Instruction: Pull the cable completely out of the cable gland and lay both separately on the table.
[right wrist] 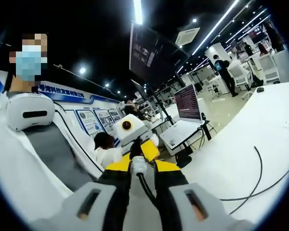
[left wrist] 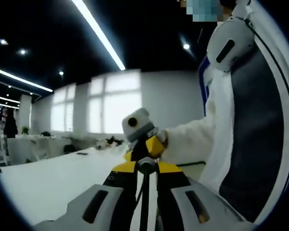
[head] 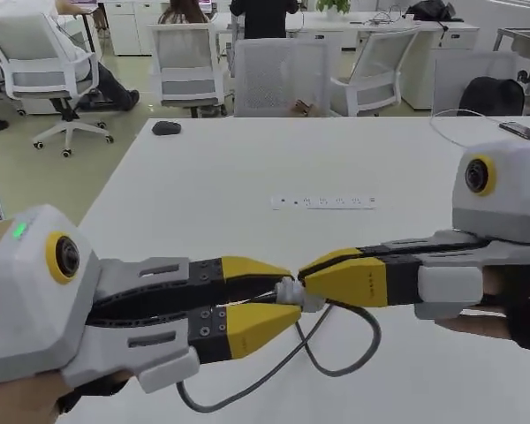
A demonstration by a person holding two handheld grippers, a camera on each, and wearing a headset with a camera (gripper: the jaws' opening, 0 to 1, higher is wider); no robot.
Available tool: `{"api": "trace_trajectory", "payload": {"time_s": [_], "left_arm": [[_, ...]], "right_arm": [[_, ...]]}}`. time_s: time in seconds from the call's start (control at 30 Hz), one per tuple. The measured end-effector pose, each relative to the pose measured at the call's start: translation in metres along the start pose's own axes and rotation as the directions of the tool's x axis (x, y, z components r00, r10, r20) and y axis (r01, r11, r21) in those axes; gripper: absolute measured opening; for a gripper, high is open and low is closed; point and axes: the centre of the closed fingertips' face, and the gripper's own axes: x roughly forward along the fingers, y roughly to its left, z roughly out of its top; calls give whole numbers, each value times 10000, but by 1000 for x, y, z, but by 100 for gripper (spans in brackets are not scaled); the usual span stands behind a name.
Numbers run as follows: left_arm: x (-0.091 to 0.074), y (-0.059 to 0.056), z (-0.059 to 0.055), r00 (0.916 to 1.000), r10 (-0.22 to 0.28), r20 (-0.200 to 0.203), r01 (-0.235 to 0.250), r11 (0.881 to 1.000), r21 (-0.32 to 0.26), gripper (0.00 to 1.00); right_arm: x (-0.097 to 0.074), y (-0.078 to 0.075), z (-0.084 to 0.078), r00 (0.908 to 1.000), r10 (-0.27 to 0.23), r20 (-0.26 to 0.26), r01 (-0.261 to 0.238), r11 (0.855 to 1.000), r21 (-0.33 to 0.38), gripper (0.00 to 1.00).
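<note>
Grippers: left gripper (head: pixel 291 291) and right gripper (head: pixel 307 276) meet tip to tip, raised just above the white table (head: pixel 247 168), pointing at each other.
Cable gland: small white cable gland (head: pixel 294 294) sits at the meeting point, off the table surface.
Cable: dark cable (head: pixel 376 334) hangs from the gland, loops on the table below the right gripper and trails back toward the person.
Why held this way: the two claws face each other in line, which looks like a set-up for pulling apart, one steadying the gland while the other draws the cable. The cable looks not yet free of the gland.
Left claw: narrow, tips closed on the gland. In the left gripper view a thin dark line runs back between its jaws, too fine to identify.
Right claw: nearly closed. In the right gripper view the cable runs between its jaws with the gland at the tips, so it appears to pinch the cable just beside the gland.
Remaining: separation, then laying both parts down apart.
</note>
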Motion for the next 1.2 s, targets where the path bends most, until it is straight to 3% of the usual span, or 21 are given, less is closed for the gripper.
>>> {"api": "trace_trajectory", "payload": {"time_s": [0.03,0.13,0.3,0.4,0.43,0.6,0.87,1.03,1.1,1.17,1.2], "left_arm": [[0,0,1,10000,-14,35,13,10000,41,15],[0,2,2,9999,100,-16,-100,9995,314,15],[1,-2,4,10000,-36,10,35,9983,575,15],[1,0,5,10000,18,49,-21,9984,569,15],[1,-2,7,9999,-74,118,68,9987,504,15],[4,-4,6,9999,-99,56,95,9976,684,15],[6,-2,7,9999,-64,109,54,9965,837,15],[4,-2,2,9999,-97,127,93,9995,291,15],[3,-1,0,10000,-4,87,3,10000,90,15],[2,-1,-2,9999,-45,95,50,9982,-602,14],[1,-1,-1,9999,-37,152,43,9992,-410,14]], "right_arm": [[0,1,-3,9998,139,-174,-134,9995,287,20],[-1,9,7,9977,588,336,-614,9947,829,12],[-1,12,0,9967,750,-318,-734,9961,486,12],[-4,12,4,9973,716,-167,-708,9964,472,12],[-4,15,4,9963,833,-214,-813,9933,821,12],[-8,14,1,9949,820,-586,-785,9951,599,12],[-10,13,3,9941,896,-612,-835,9918,970,12],[-7,11,-2,9910,668,-1163,-525,9911,1223,10],[-6,9,-3,9897,328,-1393,-245,9978,609,10],[-5,10,-5,9864,21,-1645,-6,10000,94,9],[-5,12,-5,9864,26,-1644,-16,10000,65,9]]}}
